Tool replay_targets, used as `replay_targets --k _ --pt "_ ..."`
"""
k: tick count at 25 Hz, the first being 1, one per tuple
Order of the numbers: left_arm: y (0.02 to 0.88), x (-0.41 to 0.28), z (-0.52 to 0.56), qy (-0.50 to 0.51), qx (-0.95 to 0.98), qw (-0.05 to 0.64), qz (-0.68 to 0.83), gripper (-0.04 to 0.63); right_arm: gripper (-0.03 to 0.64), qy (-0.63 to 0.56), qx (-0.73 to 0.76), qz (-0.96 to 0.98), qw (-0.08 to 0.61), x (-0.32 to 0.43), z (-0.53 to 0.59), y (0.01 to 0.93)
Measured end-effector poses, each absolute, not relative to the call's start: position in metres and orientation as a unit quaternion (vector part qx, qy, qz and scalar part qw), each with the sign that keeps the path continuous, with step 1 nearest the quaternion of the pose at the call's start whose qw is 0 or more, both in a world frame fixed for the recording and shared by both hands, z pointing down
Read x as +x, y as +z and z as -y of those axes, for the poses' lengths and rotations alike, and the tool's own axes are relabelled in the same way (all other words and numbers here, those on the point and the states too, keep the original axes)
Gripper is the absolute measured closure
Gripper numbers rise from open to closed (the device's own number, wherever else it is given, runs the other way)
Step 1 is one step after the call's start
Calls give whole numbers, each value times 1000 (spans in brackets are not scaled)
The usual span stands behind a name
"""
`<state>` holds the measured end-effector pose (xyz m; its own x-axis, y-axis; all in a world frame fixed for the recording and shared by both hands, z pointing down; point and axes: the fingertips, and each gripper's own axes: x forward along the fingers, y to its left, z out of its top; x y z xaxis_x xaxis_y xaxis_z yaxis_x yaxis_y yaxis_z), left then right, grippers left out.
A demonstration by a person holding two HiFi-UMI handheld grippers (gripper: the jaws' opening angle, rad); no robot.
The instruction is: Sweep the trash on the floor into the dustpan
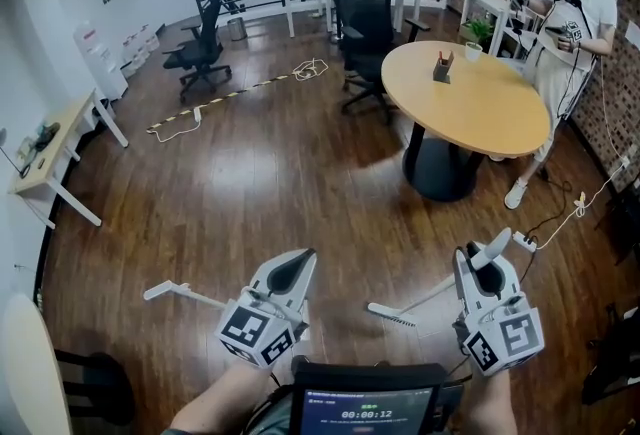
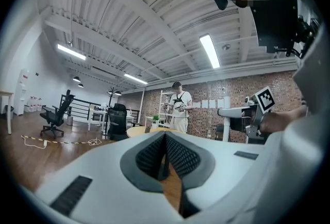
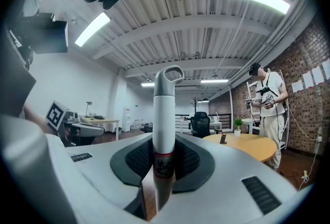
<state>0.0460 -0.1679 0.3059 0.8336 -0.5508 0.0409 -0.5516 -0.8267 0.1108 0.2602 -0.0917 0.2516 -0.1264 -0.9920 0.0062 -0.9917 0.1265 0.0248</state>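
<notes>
My right gripper [image 1: 478,258] [image 3: 165,158] is shut on the white broom handle [image 3: 166,115]. The handle's looped top sticks up past the jaws. The broom slants down-left to its bristle head [image 1: 392,315] on the wood floor. My left gripper [image 1: 293,268] [image 2: 165,151] has its jaws closed with only a thin dark sliver between the pads. A white rod [image 1: 190,299] runs from under it to a small flat end [image 1: 152,292] on the floor at the left, seemingly the dustpan and its handle. I can make out no trash on the floor.
A round wooden table [image 1: 470,103] stands ahead right, with a person [image 1: 570,23] beyond it. A black office chair [image 1: 365,23] is behind the table. A striped cable [image 1: 240,90] lies across the floor. A white desk [image 1: 60,148] sits left. A power strip [image 1: 525,241] lies right.
</notes>
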Motion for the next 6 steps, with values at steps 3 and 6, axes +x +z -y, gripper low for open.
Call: replay_targets --k 3,6 --pt "298 40 167 -1 954 53 294 572 522 -7 660 751 7 256 89 246" --pt "291 31 165 -6 952 45 303 572 522 -5 662 749 6 250 85 242"
